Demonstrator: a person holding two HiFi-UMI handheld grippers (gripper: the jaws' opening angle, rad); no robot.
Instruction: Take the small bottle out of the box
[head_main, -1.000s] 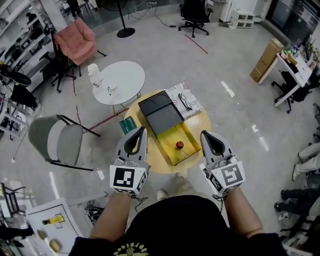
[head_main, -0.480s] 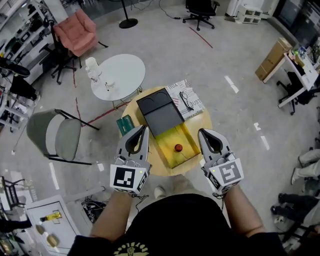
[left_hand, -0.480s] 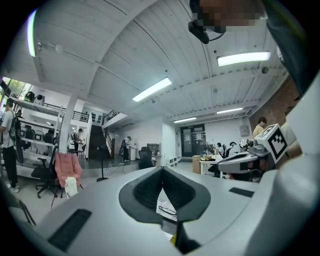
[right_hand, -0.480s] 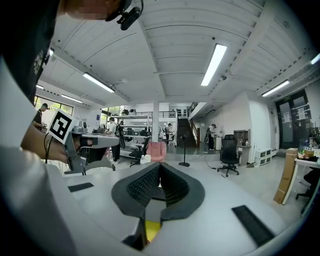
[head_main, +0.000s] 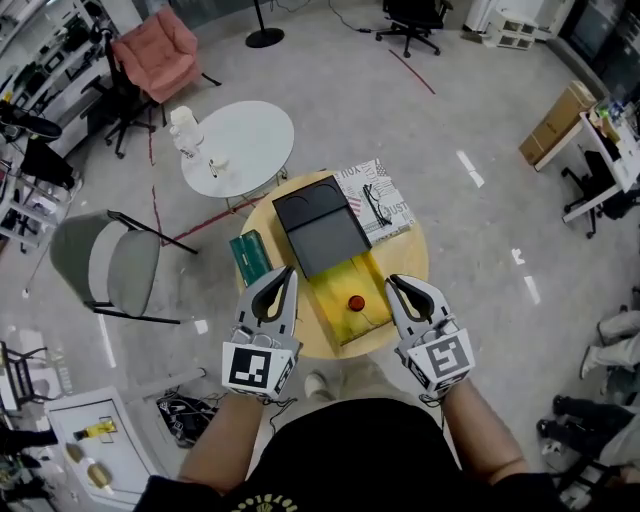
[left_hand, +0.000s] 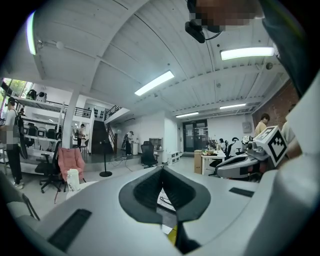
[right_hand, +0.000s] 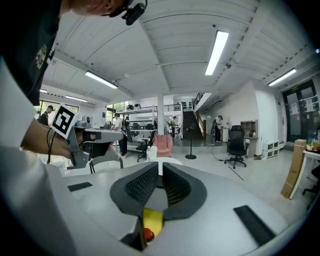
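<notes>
Hovering above the near edge of a round wooden table (head_main: 405, 262), the left gripper (head_main: 289, 272) has its jaws pressed together at the tips with nothing between them, as the left gripper view shows. The right gripper (head_main: 392, 281) is opening, its jaws parted by a narrow slot, and that slot is empty. In the head view the two grippers flank the box (head_main: 336, 318), the left one at 9 o'clock of it and the right one at 3 o'clock, neither touching it. The near half of the box is an open yellow tray, and the small bottle (head_main: 355, 302) stands in it as a red-orange round top, close to the side wall at 3 o'clock and just beside the right gripper's tips. A dark grey lid (head_main: 318, 226) covers the box's far half, at 12 o'clock of the bottle. A green packet (head_main: 250, 257) lies at the table's 9 o'clock edge, just beyond the left gripper. A patterned booklet (head_main: 384, 205) rests at 1 o'clock beside the lid, with a pair of glasses (head_main: 371, 199) on it. Off the table, a white round table (head_main: 245, 150) stands at 11 o'clock, a grey chair (head_main: 110, 268) at 9 o'clock, and a pink armchair (head_main: 150, 62) far off at 11 o'clock.
</notes>
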